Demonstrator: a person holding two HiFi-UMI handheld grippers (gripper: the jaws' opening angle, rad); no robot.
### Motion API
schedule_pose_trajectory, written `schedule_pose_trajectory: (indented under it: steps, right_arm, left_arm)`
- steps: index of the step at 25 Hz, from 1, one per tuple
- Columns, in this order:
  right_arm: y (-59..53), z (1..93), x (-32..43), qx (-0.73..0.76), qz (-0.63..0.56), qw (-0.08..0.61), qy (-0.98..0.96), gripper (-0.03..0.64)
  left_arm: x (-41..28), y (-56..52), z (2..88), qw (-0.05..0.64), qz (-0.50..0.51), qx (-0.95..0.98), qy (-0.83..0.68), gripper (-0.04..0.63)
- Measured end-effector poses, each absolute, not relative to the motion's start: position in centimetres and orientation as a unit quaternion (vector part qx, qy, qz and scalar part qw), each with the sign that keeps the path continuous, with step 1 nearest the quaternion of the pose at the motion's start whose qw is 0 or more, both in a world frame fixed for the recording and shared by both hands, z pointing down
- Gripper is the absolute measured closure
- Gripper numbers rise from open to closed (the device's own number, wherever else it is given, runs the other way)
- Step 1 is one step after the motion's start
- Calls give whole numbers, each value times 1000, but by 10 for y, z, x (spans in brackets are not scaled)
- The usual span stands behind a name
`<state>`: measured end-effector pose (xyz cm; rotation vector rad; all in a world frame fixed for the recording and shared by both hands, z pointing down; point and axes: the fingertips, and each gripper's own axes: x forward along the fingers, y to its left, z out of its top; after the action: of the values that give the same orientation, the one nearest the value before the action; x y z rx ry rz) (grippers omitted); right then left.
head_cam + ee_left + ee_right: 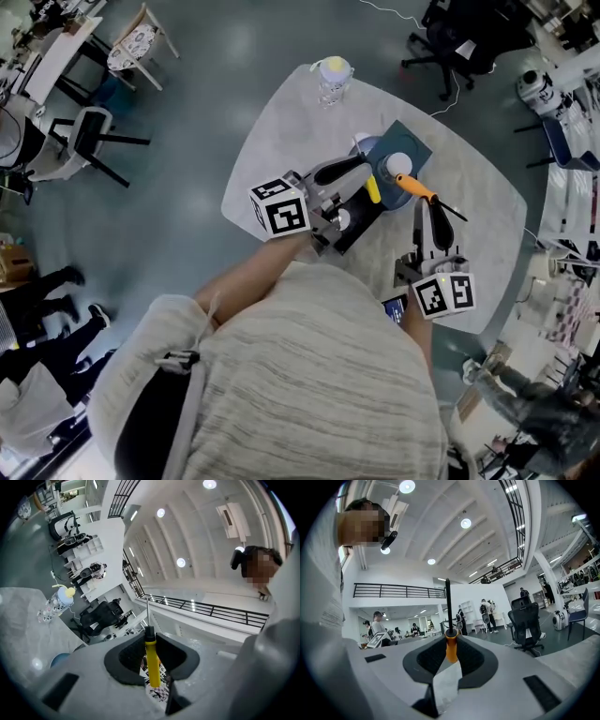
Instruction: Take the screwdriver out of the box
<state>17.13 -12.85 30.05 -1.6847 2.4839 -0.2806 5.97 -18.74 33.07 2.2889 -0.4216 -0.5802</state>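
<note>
Above the white table (281, 141), my left gripper (372, 190) is shut on a yellow-handled screwdriver (372, 187), just in front of the dark blue box (413, 143). In the left gripper view the yellow screwdriver (151, 660) stands upright between the pads of the left gripper (151, 656), its thin shaft pointing up. My right gripper (427, 208) is shut on an orange-handled screwdriver (415, 186) whose black shaft slants right. The right gripper view shows the right gripper (451, 654) pinching the orange handle (451, 649), black shaft upward. Both tools are lifted clear of the box.
A clear bottle with a yellow cap (333, 77) stands at the table's far edge, and the bottle (58, 603) also shows at left in the left gripper view. A phone (395, 307) lies near my body. Office chairs (89, 141) stand around; an office chair (527, 618) and people are beyond.
</note>
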Motion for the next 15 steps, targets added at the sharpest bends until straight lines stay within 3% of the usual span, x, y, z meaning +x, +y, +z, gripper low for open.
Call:
schedule_pose_trajectory:
  steps: [15]
  right_arm:
    - [-125,307,178,-540,-87,59,835,549]
  left_arm:
    - [76,-177,334,354,-209,895,-173,514]
